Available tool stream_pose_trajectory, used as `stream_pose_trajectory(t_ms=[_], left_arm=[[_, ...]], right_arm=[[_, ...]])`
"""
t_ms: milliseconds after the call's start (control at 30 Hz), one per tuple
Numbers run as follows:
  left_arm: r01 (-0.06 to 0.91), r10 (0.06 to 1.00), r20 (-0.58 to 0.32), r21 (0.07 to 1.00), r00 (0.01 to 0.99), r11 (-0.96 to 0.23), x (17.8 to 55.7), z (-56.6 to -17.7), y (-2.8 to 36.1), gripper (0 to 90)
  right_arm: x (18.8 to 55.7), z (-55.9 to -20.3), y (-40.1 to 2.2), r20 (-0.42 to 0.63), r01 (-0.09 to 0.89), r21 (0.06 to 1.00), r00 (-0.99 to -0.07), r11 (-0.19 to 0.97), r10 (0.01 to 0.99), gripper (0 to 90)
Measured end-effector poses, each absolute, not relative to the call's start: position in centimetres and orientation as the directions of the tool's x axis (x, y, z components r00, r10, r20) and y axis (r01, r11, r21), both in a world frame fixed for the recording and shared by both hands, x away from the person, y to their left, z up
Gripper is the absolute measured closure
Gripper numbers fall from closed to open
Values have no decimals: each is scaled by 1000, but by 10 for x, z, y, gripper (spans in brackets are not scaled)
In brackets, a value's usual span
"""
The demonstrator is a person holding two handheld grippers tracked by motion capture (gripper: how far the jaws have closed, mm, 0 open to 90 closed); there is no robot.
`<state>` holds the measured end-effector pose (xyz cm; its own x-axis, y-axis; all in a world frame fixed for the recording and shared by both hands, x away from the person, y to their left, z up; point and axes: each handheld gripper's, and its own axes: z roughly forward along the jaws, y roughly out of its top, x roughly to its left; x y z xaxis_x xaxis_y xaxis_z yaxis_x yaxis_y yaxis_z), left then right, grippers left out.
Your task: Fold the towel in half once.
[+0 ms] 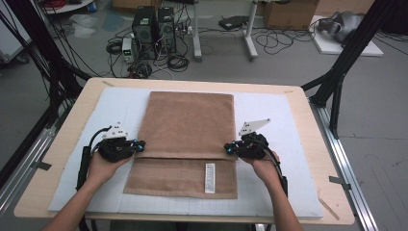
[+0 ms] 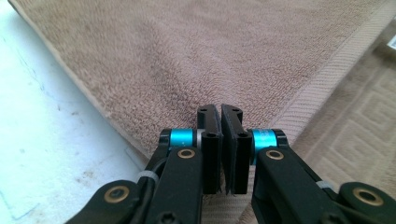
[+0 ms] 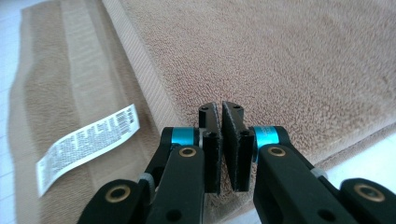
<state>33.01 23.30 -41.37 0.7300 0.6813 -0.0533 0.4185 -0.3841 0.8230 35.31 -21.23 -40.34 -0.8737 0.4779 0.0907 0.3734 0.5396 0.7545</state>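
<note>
Folding the brown towel (image 1: 185, 126)
Both grippers, left (image 1: 140, 145) and right (image 1: 228, 147), pinch the towel's folded edge tight; next, I think, lift it together and carry it across.

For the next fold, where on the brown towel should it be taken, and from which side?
Probably the two ends of the folded-over edge on the brown towel, where the left claw and right claw sit shut on it, each coming inward from its own side. That hem lies loose on the lower layer, so it lifts.

Black fingers (image 2: 208, 140), blue collars (image 2: 181, 137)
</note>
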Motion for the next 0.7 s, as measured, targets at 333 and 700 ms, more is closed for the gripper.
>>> stream_pose_trajectory(t_ms=[333, 700], left_arm=[[396, 662, -40, 828, 749, -398, 310, -405, 236, 862], [399, 649, -41, 817, 760, -416, 271, -425, 235, 863]], right_arm=[[332, -392, -215, 73, 320, 775, -902, 545, 426, 863], [298, -418, -216, 106, 328, 748, -917, 576, 384, 861]])
